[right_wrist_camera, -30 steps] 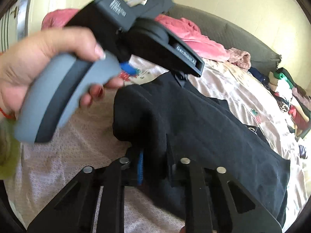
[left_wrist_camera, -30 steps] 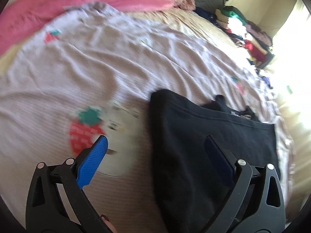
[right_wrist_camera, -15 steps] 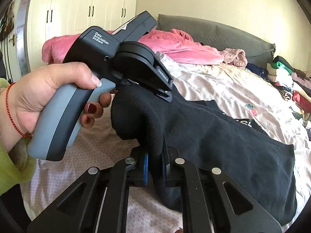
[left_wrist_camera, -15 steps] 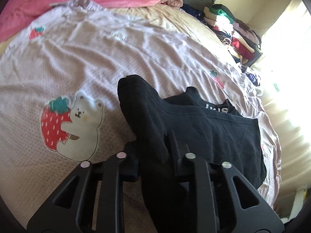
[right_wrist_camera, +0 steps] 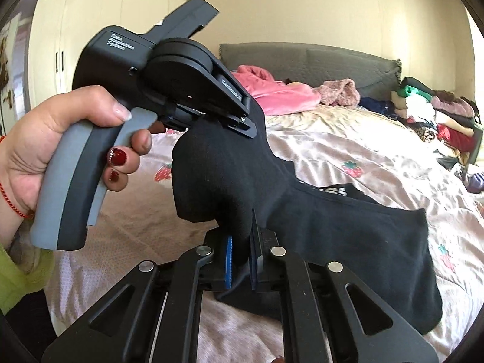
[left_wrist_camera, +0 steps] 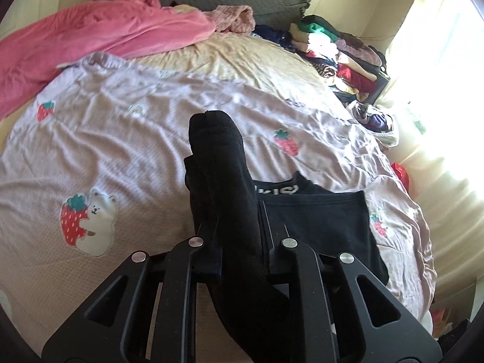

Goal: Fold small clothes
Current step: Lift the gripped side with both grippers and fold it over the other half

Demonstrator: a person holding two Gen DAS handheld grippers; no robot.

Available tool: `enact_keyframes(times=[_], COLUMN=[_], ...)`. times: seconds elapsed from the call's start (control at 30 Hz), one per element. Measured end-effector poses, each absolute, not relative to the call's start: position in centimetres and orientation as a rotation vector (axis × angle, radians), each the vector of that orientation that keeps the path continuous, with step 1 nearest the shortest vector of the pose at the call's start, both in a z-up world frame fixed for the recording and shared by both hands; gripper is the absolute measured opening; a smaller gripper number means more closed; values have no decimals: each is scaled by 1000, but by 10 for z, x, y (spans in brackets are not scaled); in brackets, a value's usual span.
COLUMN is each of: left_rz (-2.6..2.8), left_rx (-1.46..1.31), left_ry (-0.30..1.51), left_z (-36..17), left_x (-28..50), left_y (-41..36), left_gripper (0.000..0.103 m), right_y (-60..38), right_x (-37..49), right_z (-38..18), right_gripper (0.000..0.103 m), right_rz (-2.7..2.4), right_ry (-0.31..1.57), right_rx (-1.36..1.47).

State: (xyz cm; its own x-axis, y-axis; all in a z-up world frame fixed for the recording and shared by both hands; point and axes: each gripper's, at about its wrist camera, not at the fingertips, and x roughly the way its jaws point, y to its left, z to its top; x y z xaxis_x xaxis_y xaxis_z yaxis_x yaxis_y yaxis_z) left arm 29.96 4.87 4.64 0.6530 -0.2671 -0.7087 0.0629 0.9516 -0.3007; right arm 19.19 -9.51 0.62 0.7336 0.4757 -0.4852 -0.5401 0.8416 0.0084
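Right wrist view: the right claw [right_wrist_camera: 240, 260] pinches a black garment [right_wrist_camera: 348, 242], lifted off the bed [right_wrist_camera: 363, 151]. Just beyond, the left claw [right_wrist_camera: 242, 121], in a hand [right_wrist_camera: 45, 145], is closing, clamped on the same cloth's raised edge.

Bed with pale lilac strawberry-print quilt [left_wrist_camera: 127, 151]: black knit garment [left_wrist_camera: 317, 220], pink fleece blanket [left_wrist_camera: 90, 39], stacked folded clothes [left_wrist_camera: 338, 51].

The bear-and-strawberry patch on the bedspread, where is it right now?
In the left wrist view, the bear-and-strawberry patch lies on the lilac bedspread, left of the lifted black garment.
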Motion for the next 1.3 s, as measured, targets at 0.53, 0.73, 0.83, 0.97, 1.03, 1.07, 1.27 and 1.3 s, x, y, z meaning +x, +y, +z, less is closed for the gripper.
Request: enact_keyframes(times=[0.53,0.73,0.83,0.97,1.03,1.07,1.27,1.3], left_rz=[-222,-240,-244,-256,-265,-269,-285,-299], left_rx=[-164,-135,-125,-114,-113,-117,-140,-161], left_ry=[796,801,808,826,837,842,875,876], left_z=[78,74,70,59,53,50,27,23], left_x=[283,283,286,290,293,294,304,305], left_y=[-37,-71,-87,-106,-115,-118,-135,-136], left_gripper=[9,9,9,9,9,9,11,16], right_y=[-173,-199,-211,-224,-231,-235,-249,-250], right_x=[173,172,173,176,177,178,185,186], right_z=[13,8,2,-7,-13,-17,-32,-34], right_gripper=[6,6,6,6,6,6,6,6], right_rz=[491,454,436,413,396,391,360,356], right_ry=[464,467,474,497,509,516,566,573], right_rx=[2,41,60,85,94,104,151,158])
